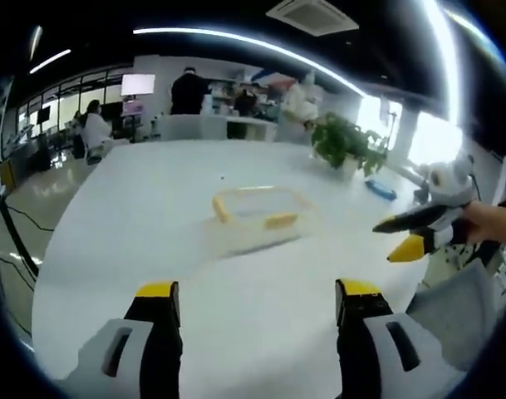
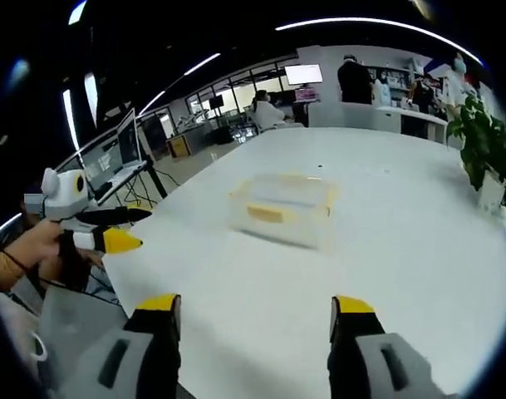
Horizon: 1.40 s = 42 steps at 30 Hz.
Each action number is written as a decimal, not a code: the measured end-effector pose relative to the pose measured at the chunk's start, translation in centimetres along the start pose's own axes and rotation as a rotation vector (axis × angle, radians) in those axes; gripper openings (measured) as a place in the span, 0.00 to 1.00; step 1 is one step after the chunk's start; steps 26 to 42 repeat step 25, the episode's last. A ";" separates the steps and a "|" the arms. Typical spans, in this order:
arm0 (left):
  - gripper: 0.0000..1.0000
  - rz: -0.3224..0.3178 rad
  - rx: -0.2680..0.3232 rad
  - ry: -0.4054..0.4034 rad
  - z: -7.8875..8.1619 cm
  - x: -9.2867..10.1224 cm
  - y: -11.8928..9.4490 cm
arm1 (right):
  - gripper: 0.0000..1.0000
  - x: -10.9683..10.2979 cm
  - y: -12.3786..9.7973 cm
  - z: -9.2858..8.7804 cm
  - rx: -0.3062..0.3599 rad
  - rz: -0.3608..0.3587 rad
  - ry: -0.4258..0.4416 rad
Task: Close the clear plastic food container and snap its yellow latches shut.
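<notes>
A: Container position?

B: Clear plastic food container [image 1: 257, 218] mid white table [image 1: 153, 216], lid on, yellow latches [image 1: 281, 220] visible. Nothing touching it.

A: Left gripper?

B: Left gripper [image 1: 257, 299] jaws wide apart, empty, hovering short of the container. Seen from the right gripper view [image 2: 120, 229], a hand [image 2: 24, 249] holds it level off the table edge.

A: Right gripper?

B: Right gripper [image 2: 257, 306] also spread, empty, aimed at the container [image 2: 282, 208].
</notes>
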<state>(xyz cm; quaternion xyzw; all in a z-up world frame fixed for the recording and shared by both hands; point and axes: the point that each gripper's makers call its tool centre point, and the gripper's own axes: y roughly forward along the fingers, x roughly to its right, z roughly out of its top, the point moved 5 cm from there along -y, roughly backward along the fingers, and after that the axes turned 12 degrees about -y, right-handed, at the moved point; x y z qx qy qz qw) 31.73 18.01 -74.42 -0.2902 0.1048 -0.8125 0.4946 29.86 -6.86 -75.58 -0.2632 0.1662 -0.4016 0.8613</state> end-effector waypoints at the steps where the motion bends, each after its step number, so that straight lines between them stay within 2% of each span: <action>1: 0.86 0.000 0.003 0.005 0.0 0.0 -0.1 | 0.75 0.3 -0.2 0.1 0.007 -0.025 0.001; 6: 0.92 -0.004 0.021 0.019 0.4 -0.1 -0.3 | 0.85 1.1 -0.6 0.6 0.053 -0.089 0.001; 8: 0.97 -0.007 0.033 0.011 0.6 -0.2 -0.3 | 0.87 1.2 -0.8 0.9 0.065 -0.095 0.009; 13: 0.99 -0.021 0.033 0.011 0.8 -0.3 -0.3 | 0.87 1.2 -0.8 1.1 0.071 -0.093 0.018; 19: 0.99 -0.024 0.013 -0.006 0.6 -0.8 -0.3 | 0.87 1.2 -0.6 1.2 0.075 -0.087 0.046; 24: 0.98 -0.013 -0.008 0.014 0.9 -1.3 -0.6 | 0.84 1.1 -0.1 1.4 0.094 -0.070 0.052; 42: 0.97 -0.012 -0.007 0.019 1.0 -1.3 -0.8 | 0.84 1.2 -0.1 1.4 0.094 -0.070 0.053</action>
